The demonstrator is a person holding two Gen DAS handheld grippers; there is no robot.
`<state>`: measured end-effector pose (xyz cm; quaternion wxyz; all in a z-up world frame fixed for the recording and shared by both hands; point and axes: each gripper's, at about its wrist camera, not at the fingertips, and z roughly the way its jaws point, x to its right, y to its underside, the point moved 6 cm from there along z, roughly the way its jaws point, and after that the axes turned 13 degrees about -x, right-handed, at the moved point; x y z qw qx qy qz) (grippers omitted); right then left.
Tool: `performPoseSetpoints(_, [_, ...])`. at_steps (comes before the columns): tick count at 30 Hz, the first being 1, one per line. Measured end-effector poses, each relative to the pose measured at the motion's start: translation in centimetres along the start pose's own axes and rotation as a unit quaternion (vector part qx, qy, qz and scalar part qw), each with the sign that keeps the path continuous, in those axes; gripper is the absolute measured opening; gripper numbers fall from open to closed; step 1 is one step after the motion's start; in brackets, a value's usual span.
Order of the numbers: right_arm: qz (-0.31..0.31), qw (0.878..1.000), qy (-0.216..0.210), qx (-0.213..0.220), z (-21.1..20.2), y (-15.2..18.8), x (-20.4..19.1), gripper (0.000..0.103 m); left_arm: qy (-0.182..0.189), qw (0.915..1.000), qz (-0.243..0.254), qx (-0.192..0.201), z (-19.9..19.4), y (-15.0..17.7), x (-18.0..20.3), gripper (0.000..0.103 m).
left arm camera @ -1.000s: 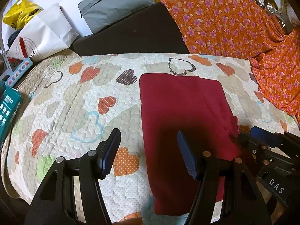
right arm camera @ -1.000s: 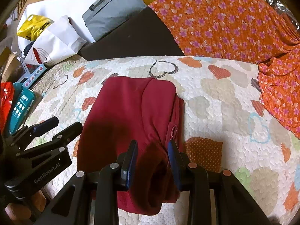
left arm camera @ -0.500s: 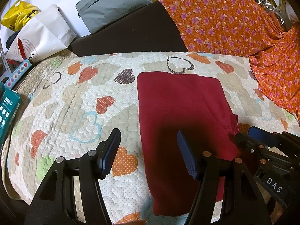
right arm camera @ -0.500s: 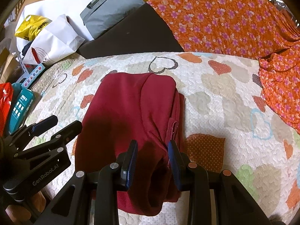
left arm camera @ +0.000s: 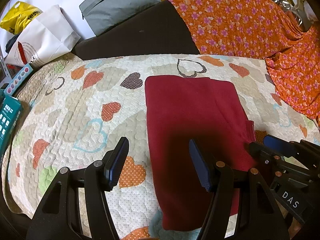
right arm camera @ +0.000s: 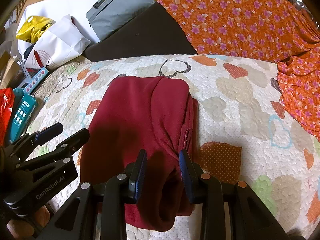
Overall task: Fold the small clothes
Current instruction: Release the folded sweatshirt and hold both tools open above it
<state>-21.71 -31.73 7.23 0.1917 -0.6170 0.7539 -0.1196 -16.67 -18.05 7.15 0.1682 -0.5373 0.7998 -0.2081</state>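
A dark red garment point(left arm camera: 192, 120) lies folded into a long rectangle on the heart-patterned quilt point(left arm camera: 80, 104). In the right wrist view the garment point(right arm camera: 140, 116) shows a rolled, bunched near end. My left gripper point(left arm camera: 158, 160) is open and empty, its jaws wide apart over the garment's left edge. My right gripper point(right arm camera: 162, 166) is open, jaws part way apart, with the garment's bunched right edge between the pads; a grip cannot be seen. The right gripper also shows in the left wrist view point(left arm camera: 280, 146), and the left gripper shows in the right wrist view point(right arm camera: 50, 136).
Orange floral cloth point(left arm camera: 250, 24) is draped at the back right. A dark cushion point(left arm camera: 140, 34), a grey bag point(left arm camera: 120, 2), a white paper bag point(left arm camera: 44, 40) and a yellow bag point(left arm camera: 20, 16) sit behind the quilt. A teal box point(left arm camera: 8, 116) lies at the left edge.
Both grippers have shifted slightly; the views have moved a little. The garment has not changed shape and the jaws hold the same openings.
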Motion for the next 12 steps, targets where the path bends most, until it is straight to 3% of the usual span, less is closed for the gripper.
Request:
performPoseSetpoints(6, [0.002, 1.000, -0.001, -0.002, 0.27, 0.16, 0.00, 0.032, 0.001, 1.0000, 0.006, 0.006, -0.07, 0.05, 0.20, 0.063])
performPoseSetpoints(12, [0.002, 1.000, -0.002, -0.002, 0.42, 0.19, -0.02, 0.032, 0.031, 0.9995, -0.007, -0.006, 0.10, -0.12, -0.32, 0.063])
